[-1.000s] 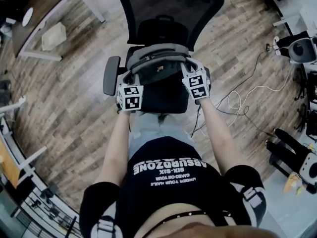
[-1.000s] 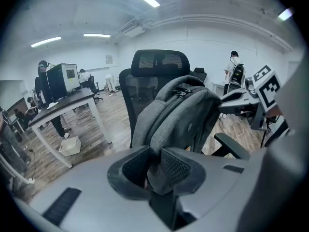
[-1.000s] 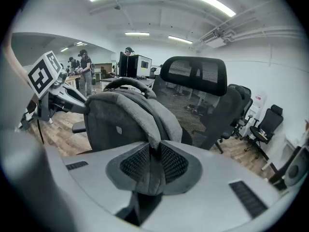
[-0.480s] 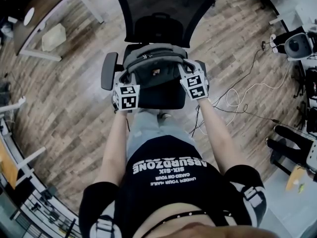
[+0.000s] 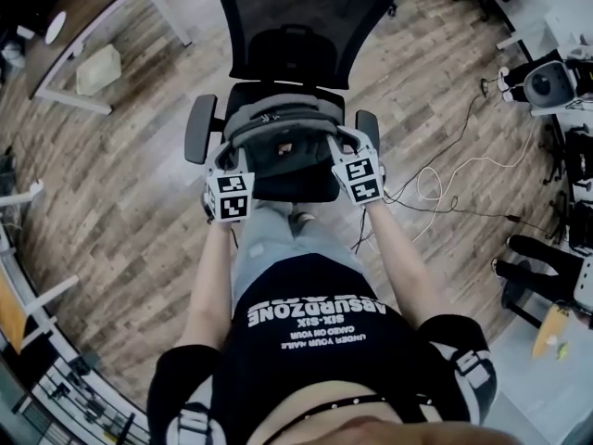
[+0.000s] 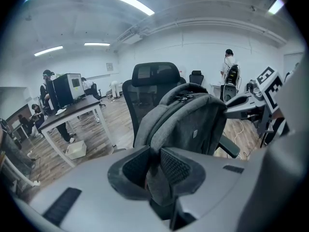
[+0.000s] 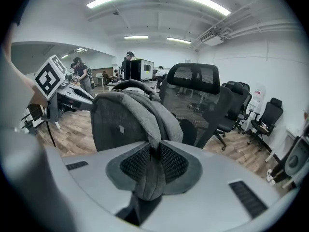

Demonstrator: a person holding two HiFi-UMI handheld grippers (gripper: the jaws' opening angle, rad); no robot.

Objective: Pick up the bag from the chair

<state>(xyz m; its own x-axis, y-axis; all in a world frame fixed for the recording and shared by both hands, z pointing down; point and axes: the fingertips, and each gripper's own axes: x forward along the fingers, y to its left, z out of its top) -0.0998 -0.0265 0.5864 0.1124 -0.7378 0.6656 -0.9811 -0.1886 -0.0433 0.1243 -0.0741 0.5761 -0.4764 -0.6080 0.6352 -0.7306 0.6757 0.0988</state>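
A grey backpack (image 5: 281, 135) hangs between my two grippers over the seat of a black office chair (image 5: 295, 26). My left gripper (image 5: 232, 160) is shut on the bag's left side, grey fabric pinched between its pads (image 6: 153, 166). My right gripper (image 5: 341, 146) is shut on the bag's right side, a fold of fabric clamped between its pads (image 7: 153, 164). In the left gripper view the bag (image 6: 188, 117) stands upright in front of the chair back (image 6: 154, 79). The right gripper view shows the bag (image 7: 130, 117) from its other side.
The chair's armrests (image 5: 198, 128) flank the bag. Cables (image 5: 435, 188) trail on the wooden floor at the right. A desk (image 5: 88, 12) with a white box (image 5: 99, 68) under it stands at the upper left. More chairs (image 7: 263, 117) and people stand further off.
Both grippers have moved up the picture and slightly left with the bag held between them; the bag has risen off the seat toward the chair back.
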